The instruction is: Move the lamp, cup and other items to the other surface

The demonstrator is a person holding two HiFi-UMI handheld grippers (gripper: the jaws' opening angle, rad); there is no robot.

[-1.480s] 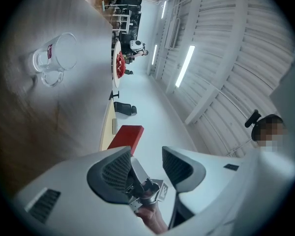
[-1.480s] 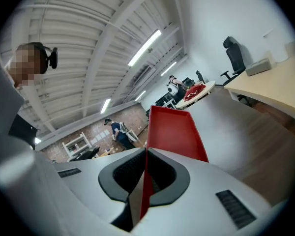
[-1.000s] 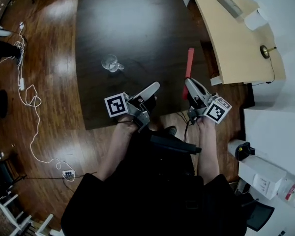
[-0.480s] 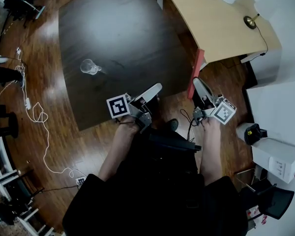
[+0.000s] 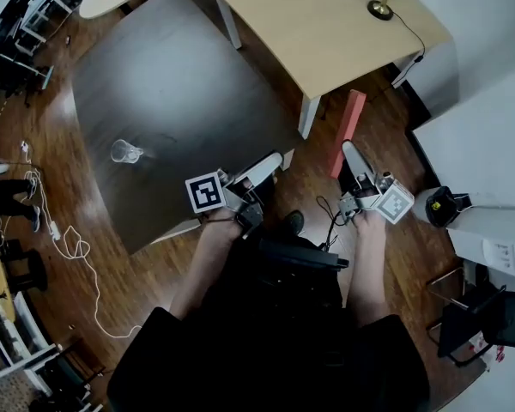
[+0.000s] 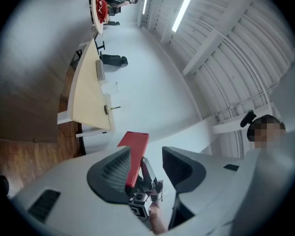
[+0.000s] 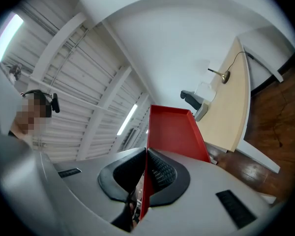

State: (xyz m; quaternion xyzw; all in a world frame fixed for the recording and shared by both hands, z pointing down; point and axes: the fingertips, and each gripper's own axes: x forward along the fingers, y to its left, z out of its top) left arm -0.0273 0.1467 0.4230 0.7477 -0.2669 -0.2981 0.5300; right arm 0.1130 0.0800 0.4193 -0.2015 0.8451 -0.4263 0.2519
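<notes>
While the right tongs (image 5: pixel 347 150) were clamped on the near end of a flat red rectangular slab (image 5: pixel 348 124), the slab's long axis ran straight out along them. It pointed away from the person and tipped a little upward, toward the pale wooden table (image 5: pixel 326 41). The slab hung in the air over the brown plank floor (image 5: pixel 395 157), near that table's white leg (image 5: pixel 307 117).

In the right gripper view the dark ribbed pads (image 7: pixel 162 173) pressed on either side of the slab, which sat edge-on between them – its broad red face spread out beyond the tips.

The left tongs (image 5: pixel 273 159) were spread and held nothing; in the left gripper view the slab showed through the gap, well beyond the jaws.

A clear glass cup (image 5: pixel 126 151) stood on the dark brown table (image 5: pixel 197 75), well apart from both tongs. A brass-based lamp (image 5: pixel 379 9) stood at the far end of the pale table.
</notes>
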